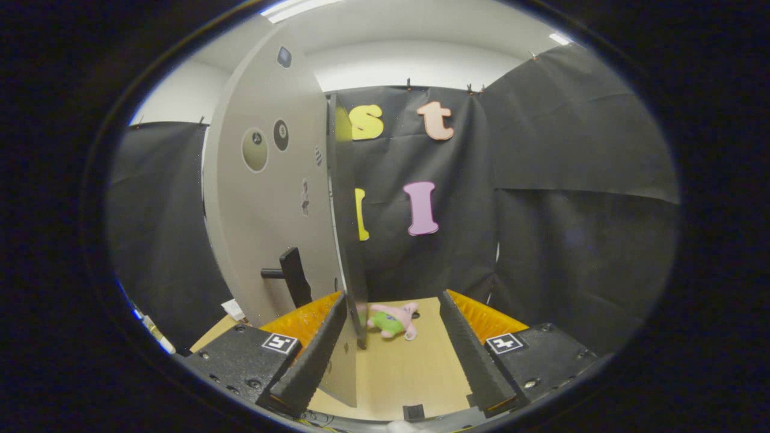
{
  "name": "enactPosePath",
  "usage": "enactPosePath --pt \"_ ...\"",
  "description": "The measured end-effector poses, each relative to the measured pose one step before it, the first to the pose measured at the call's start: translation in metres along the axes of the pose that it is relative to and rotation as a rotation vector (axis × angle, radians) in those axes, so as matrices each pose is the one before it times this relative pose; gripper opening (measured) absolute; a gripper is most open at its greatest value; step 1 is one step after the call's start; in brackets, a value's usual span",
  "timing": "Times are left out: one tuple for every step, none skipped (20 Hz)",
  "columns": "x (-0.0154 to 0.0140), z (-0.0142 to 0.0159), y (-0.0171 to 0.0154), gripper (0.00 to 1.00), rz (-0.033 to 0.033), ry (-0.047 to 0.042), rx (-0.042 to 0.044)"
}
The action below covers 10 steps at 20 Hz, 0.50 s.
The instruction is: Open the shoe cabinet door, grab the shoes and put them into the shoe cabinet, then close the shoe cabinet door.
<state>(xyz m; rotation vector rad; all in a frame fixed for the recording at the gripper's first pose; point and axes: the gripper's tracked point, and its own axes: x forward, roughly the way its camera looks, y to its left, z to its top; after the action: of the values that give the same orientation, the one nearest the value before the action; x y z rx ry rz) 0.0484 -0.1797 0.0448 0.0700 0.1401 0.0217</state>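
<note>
Where door [277,198] juts between open gripper [394,349], shoe [394,320] beyond

A pink and green plush toy [394,320] lies on the wooden floor [409,373].

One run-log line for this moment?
door: open, edge between fingers | gripper: open, not gripping | pink-and-green plush: on wooden surface, beyond fingers | handle: untouched

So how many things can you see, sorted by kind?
Cabinet doors: 1, the door, its edge between the open gripper's fingers.
Door handles: 1, the handle.
Plush toys: 1, the pink toy beyond the fingers.
Tables: 1, the table.
Total: 4
</note>
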Motion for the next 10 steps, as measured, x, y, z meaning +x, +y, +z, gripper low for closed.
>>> enactPosePath --pt "0.00309 -0.00169 0.00268 0.99 0.02191 0.00166 -0.00849" --pt "0.00334 -0.00011 0.00294 0.99 0.01781 0.00076 -0.00916" --pt "0.00331 -0.00013 0.00435 0.99 0.01803 -0.00101 -0.00681" --pt "0.00282 -0.00062 0.00390 0.99 0.01687 0.00380 -0.00745" --pt "-0.00049 -0.00007 0.00000 0.99 0.00148 -0.00521 -0.01076" --pt "0.00183 0.00083 0.00058 0.99 0.00223 -0.00148 -0.00495" --pt "0.00147 0.00056 0.00080 0.98 0.00045 -0.00082 -0.00217" --pt "0.00016 -0.00028 0.00040 0.98 -0.00143 -0.00323 -0.00166" --pt "-0.00015 0.00045 0.00025 0.98 -0.00153 0.00059 -0.00502" --pt "-0.00043 0.00017 0.00022 0.98 -0.00398 0.00194 -0.00313"
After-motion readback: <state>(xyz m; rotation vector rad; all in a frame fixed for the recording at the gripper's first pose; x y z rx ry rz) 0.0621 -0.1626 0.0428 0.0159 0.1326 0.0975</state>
